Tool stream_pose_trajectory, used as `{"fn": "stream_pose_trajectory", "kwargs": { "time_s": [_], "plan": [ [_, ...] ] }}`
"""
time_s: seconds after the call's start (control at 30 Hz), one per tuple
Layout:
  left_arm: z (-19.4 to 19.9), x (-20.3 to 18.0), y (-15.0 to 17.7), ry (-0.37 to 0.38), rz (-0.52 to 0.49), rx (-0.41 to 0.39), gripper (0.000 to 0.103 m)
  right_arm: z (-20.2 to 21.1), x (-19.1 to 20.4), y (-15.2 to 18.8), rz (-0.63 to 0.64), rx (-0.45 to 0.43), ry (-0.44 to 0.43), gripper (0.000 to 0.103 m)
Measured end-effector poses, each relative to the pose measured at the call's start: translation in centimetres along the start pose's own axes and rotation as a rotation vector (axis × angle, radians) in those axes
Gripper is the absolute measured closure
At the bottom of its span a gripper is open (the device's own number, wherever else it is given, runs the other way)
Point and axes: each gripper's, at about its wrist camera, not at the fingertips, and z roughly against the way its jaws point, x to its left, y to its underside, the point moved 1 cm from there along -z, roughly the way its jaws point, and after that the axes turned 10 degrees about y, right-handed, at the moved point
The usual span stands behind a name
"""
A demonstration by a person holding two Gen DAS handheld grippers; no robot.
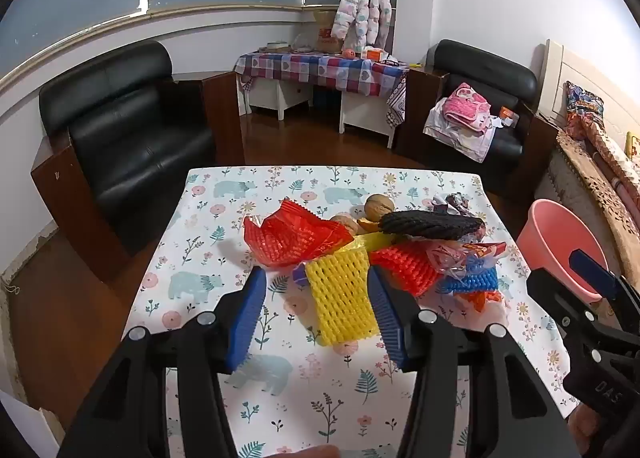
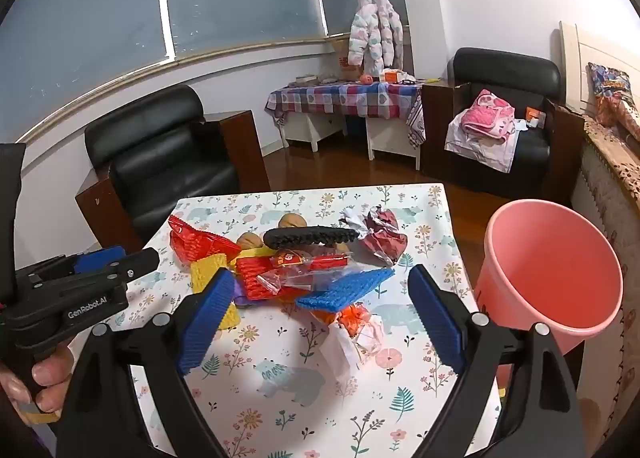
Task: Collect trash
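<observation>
Behind the red wrapper point(image 2: 196, 244), walnuts point(image 2: 292, 221) sit half-hidden; left tongs point(image 1: 318, 298), marked "GenRobot.AI", and right tongs point(image 2: 320, 308) gape, released

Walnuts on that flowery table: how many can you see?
2 clearly: one walnut behind the black foam net, toward the table's far edge, and a second walnut left of that net, beside the red foam net. More may be hidden under the pile.

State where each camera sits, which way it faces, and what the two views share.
Left wrist: on the left gripper, angled down over the yellow foam net; its open blue fingers and the right gripper show.
Right wrist: on the right gripper, angled down at the blue foam net; a hand shows.
Shared: trash pile, floral tablecloth, pink bucket.
</observation>
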Motion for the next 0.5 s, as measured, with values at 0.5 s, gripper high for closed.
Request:
{"fn": "stream_pose_trajectory", "kwargs": {
  "time_s": [0.5],
  "plan": [
    [0.01, -0.03, -0.01, 0.001, 0.001, 0.001, 0.051, -0.07, -0.45, 0.57, -0.001, -0.012, 0.010, 0.014]
  ]
}}
